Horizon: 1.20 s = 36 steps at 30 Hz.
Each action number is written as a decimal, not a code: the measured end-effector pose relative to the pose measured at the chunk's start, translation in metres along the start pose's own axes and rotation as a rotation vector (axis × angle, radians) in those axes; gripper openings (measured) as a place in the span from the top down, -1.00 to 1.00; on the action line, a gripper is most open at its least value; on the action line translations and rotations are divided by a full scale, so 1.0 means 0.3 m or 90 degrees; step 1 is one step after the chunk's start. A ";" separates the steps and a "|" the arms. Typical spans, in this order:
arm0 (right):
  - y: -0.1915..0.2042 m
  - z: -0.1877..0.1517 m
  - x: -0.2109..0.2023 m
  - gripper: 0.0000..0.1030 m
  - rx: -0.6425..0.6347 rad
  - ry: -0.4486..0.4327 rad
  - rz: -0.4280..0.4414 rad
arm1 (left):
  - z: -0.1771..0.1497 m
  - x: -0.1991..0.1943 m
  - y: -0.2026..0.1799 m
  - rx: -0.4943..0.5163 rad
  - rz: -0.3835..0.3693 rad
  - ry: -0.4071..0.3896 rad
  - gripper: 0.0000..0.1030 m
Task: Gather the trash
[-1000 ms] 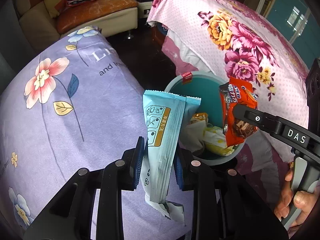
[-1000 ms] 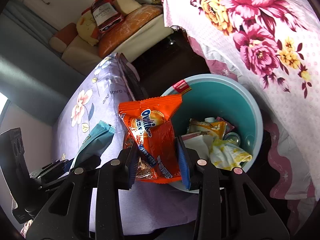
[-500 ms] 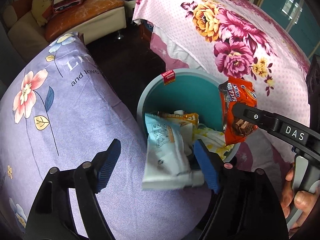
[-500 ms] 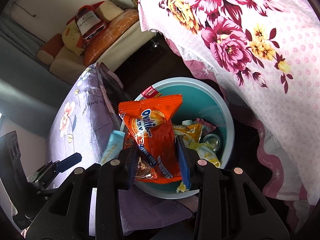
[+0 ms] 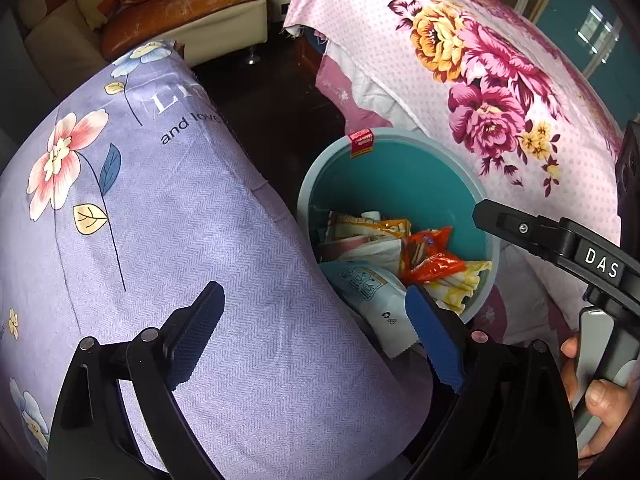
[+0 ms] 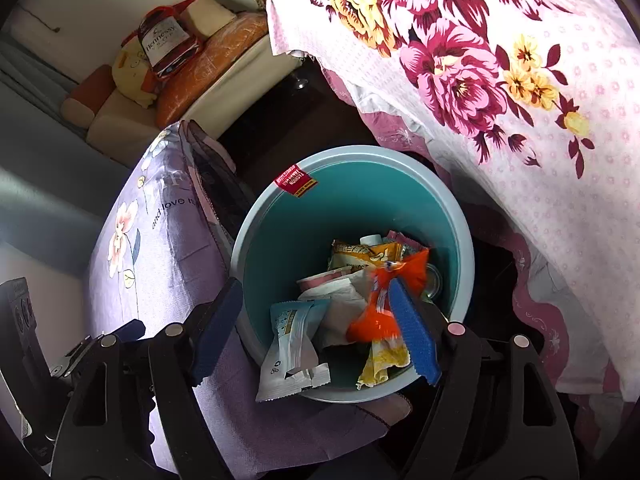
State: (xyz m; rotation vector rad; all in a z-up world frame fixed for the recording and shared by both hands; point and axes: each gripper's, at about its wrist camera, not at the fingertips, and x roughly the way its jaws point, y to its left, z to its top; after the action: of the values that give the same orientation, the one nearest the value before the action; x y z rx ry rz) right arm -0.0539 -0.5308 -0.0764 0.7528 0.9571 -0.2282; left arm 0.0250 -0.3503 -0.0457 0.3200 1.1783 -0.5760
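A teal bin stands on the floor between two cloth-covered pieces of furniture and holds several wrappers. The light blue wrapper lies in the bin with its end over the near rim. The orange snack packet is in the bin, blurred in the right wrist view beside my right fingers. My left gripper is open and empty over the purple cloth and the bin's near edge. My right gripper is open above the bin. It also shows in the left wrist view.
A purple flowered cloth covers furniture left of the bin. A pink flowered cloth covers furniture on the right. A sofa with cushions stands at the back across dark floor.
My left gripper opened and the blue wrapper dropped into the bin. Then my right gripper opened and the orange packet fell into the bin.
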 end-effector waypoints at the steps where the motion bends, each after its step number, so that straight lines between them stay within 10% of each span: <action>1: 0.002 -0.002 0.000 -0.42 0.001 0.001 -0.001 | -0.003 -0.002 0.006 -0.003 -0.001 0.000 -0.79; 36: 0.299 -0.192 -0.187 -0.86 -0.145 -0.030 -0.086 | -0.197 -0.277 0.262 -0.107 0.053 -0.078 -0.87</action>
State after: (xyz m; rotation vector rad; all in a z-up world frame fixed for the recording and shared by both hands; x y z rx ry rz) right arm -0.0798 -0.4347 -0.0084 0.4730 0.9717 -0.2499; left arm 0.0028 -0.2343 0.0055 0.1869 1.0824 -0.4149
